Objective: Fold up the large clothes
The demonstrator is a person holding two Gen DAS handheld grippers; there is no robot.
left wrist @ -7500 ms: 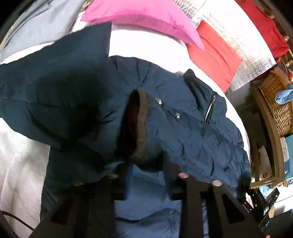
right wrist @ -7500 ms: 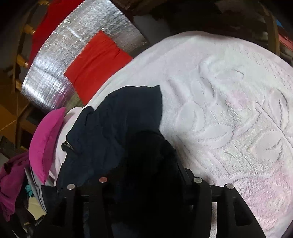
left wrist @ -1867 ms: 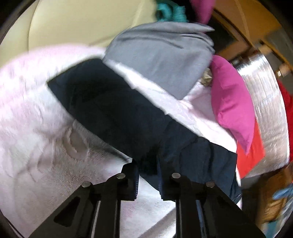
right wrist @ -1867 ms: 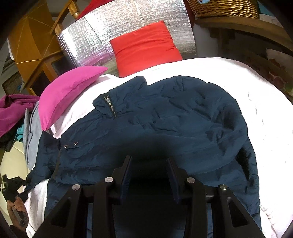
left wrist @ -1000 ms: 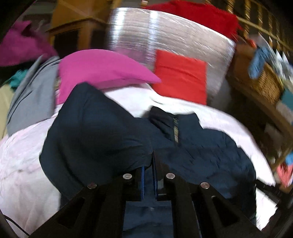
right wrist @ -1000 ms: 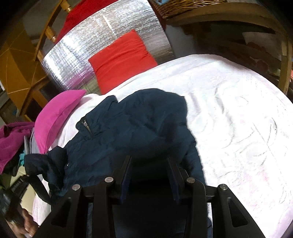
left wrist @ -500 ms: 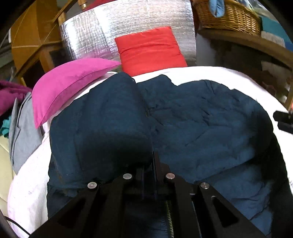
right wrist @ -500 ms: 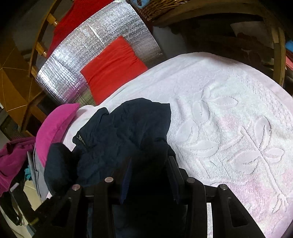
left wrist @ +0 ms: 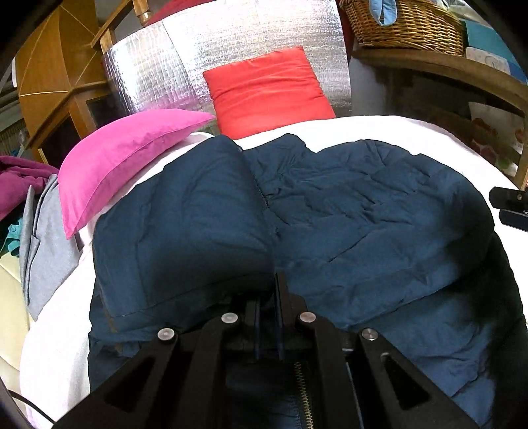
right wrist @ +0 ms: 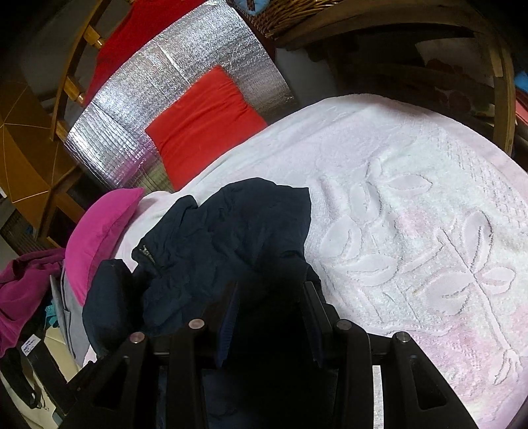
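A navy quilted jacket (left wrist: pixel 363 224) lies on the white towel-covered bed (left wrist: pixel 379 128). Its left side is folded over the body (left wrist: pixel 184 231). My left gripper (left wrist: pixel 275 283) is shut on the edge of that folded part, at the jacket's middle. In the right wrist view the jacket (right wrist: pixel 231 237) hangs bunched from my right gripper (right wrist: pixel 269 293), whose jaws stand apart with thick dark fabric between them. The right gripper's tip also shows in the left wrist view (left wrist: pixel 510 206) at the jacket's right edge.
A pink pillow (left wrist: pixel 125 155) and a red pillow (left wrist: pixel 267 89) lie at the head of the bed against a silver foil panel (left wrist: pixel 231 49). Grey clothing (left wrist: pixel 43 237) lies at the left. A wicker basket (left wrist: pixel 406 23) stands on a wooden shelf (left wrist: pixel 445 69) at right.
My left gripper has carried the jacket's left side across onto the body. My right gripper has kept hold of the jacket's right side and turned a little towards the bare towel.
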